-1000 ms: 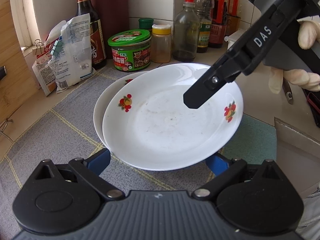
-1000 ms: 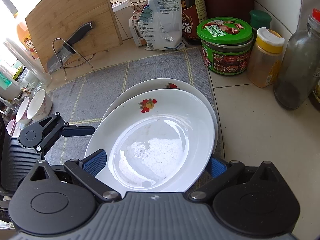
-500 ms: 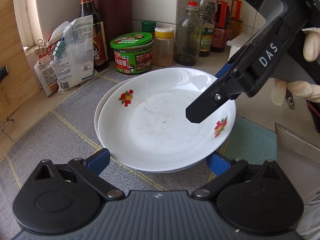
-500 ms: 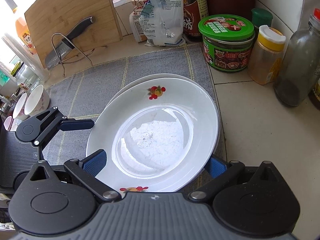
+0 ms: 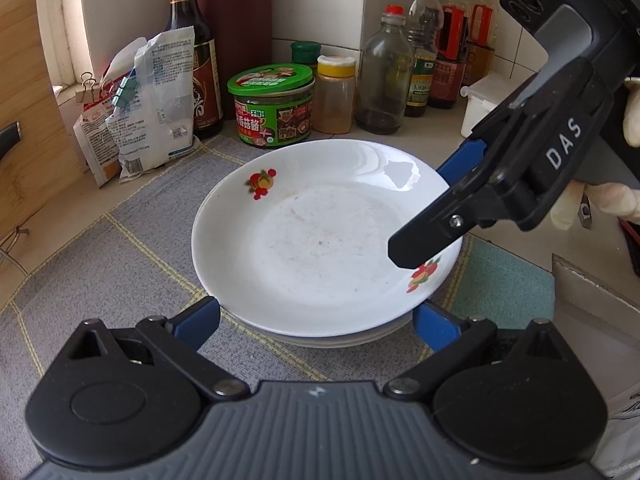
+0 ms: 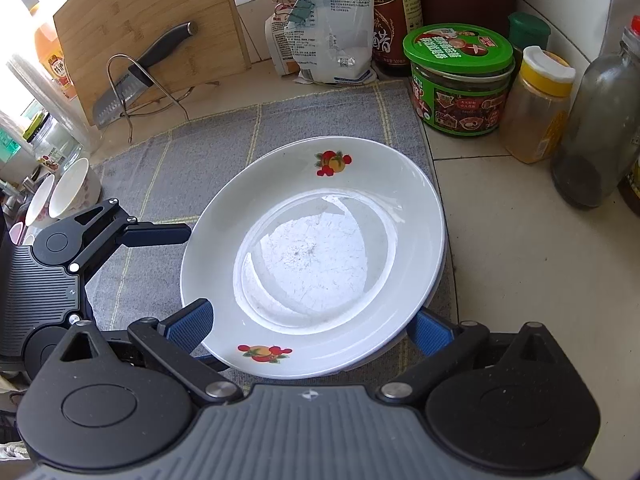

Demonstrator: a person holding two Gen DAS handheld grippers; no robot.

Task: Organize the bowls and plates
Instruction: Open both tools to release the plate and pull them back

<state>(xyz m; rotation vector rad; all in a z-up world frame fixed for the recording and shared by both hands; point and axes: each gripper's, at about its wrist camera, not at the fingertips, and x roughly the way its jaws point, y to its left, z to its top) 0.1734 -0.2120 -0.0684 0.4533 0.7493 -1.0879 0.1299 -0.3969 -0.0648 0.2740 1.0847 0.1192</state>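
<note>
Top plate [image 5: 320, 248] sits nested on a stack of plates [image 5: 340, 338], stack on the grey mat [image 5: 120, 248] on the bench [image 6: 520, 260]; fruit decals at two rim spots. Left tongs [image 5: 316, 322] wide open, blue pads either side of the stack's near edge, plate rim between them, pad-to-rim contact not clear. Right tongs [image 6: 312, 326] also spread open, straddling the near rim in the right wrist view; neither is gripping anything. From the left camera the right tongs' upper finger [image 5: 432, 236] hangs over the plate's right rim, a white-gloved hand [image 5: 592, 200] behind it. Stack's right edge overhangs the mat edge slightly, sitting close to bare tile. Open room: mat is free to the left and behind the stack; bare bench free to the right up to the jars. Back edge is crowded: green-lidded sauce jar [image 6: 460, 80], yellow-capped spice jar [image 6: 536, 108], near-empty glass bottle [image 6: 596, 132] with dark residue at the bottom, dark soy bottle [image 5: 196, 60], clipped bags [image 5: 148, 108]. Far left in the right wrist view: bamboo cutting board [image 6: 140, 32] with a knife [image 6: 136, 76] on a wire stand, and two white bowls [image 6: 64, 196] tilted on edge past the mat corner, insides look empty. Plate interior holds only faint residue specks.
</note>
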